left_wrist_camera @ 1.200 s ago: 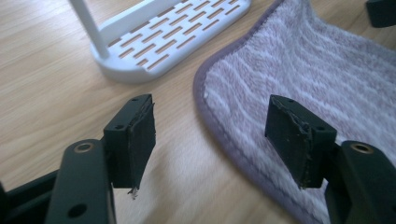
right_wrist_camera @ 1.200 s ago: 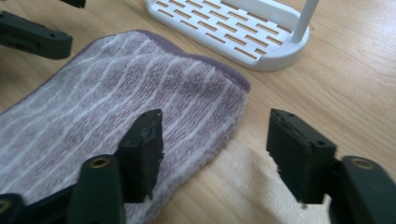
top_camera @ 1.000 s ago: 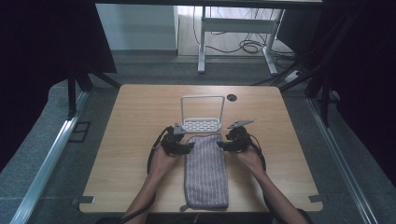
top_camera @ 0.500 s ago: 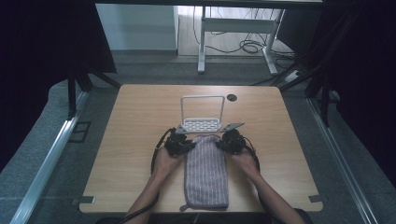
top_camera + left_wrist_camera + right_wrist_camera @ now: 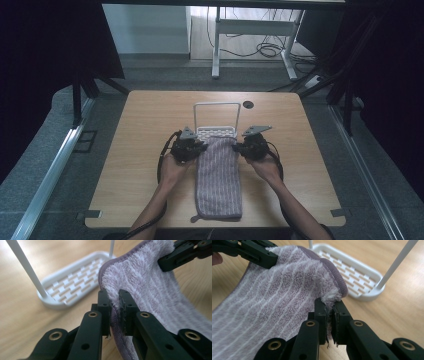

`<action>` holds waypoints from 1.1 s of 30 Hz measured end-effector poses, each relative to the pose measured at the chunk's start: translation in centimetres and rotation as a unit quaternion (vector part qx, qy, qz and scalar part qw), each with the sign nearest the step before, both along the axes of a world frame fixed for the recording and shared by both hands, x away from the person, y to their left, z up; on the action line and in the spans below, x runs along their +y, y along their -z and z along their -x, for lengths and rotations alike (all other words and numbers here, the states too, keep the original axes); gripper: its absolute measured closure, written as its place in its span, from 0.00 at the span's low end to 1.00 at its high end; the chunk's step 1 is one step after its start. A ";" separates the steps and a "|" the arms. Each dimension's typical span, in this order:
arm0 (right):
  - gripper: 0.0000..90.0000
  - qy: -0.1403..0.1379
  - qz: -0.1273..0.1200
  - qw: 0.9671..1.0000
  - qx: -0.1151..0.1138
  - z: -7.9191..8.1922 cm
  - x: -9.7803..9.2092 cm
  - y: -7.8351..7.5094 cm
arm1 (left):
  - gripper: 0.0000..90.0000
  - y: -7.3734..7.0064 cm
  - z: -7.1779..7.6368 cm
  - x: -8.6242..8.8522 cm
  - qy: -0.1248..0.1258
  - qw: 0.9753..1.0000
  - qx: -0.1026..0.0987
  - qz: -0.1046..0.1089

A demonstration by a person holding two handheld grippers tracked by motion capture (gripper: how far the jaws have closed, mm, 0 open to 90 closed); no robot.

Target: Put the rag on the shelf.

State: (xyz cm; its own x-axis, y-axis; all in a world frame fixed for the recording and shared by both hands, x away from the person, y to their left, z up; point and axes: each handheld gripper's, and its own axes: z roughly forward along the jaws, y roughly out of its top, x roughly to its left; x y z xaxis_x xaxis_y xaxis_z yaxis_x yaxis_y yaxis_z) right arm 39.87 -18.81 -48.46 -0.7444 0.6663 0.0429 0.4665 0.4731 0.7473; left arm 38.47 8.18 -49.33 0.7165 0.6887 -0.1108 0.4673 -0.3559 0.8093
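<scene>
On the left of the high view, the person's left hand (image 5: 172, 167) comes up from the near edge of the wooden surface (image 5: 140, 200) and holds the left gripper (image 5: 192, 148), its grey plate on top and its cable looping back beside the wrist. In the left gripper view its two black fingers (image 5: 103, 305) are clamped on the left edge of the towel (image 5: 218, 177), just short of the far left corner, with the pile squeezed between them and the purple hem running down past the fingertips.

The towel, lilac with pale stripes, lies lengthwise in the middle of the surface; its near end with a small loop rests close to the near edge, while its far end is raised between the two grippers and reaches the white rack (image 5: 217, 120). The rack stands just beyond it: a slotted oval base with a thin upright frame rising from its two ends. In the gripper views the towel's far hem hangs over the near rim of that base; I cannot tell whether it touches.

To the right, the right gripper (image 5: 248, 147) is held by the right hand (image 5: 267, 167), and its fingers (image 5: 321, 312) are shut on the towel's far right corner, fluffy edge pinched between them. A dark round hole (image 5: 248, 104) sits in the surface far right of the rack.
</scene>
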 end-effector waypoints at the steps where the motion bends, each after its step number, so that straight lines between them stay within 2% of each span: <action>1: 0.93 -0.001 -0.004 1.000 -0.002 0.0 -0.1 -0.4 | 0.90 -0.5 0.1 0.1 0.001 1.000 -0.004 0.004; 12: 0.93 -0.013 -0.040 0.998 -0.040 0.3 -0.4 -5.6 | 0.90 -5.8 0.9 0.7 0.002 0.998 -0.061 0.018; 18: 0.93 -0.017 -0.053 0.997 -0.060 0.1 -0.5 -8.1 | 0.90 -8.1 0.8 0.8 0.002 0.996 -0.083 0.013; 21: 0.93 -0.017 -0.056 0.996 -0.068 0.0 -0.5 -9.2 | 0.89 -9.1 0.7 0.8 0.004 0.996 -0.092 0.004; 26: 0.93 -0.022 -0.067 0.995 -0.068 -0.6 -0.5 -10.9 | 0.90 -10.8 0.1 1.0 0.011 0.996 -0.090 0.004; 30: 0.93 -0.021 -0.072 0.995 -0.069 -1.1 -0.7 -12.2 | 0.89 -12.3 -0.6 1.3 0.019 0.997 -0.078 0.013; 33: 0.93 -0.021 -0.074 0.994 -0.071 -1.4 -0.7 -13.3 | 0.89 -13.3 -1.1 1.3 0.022 0.997 -0.077 0.011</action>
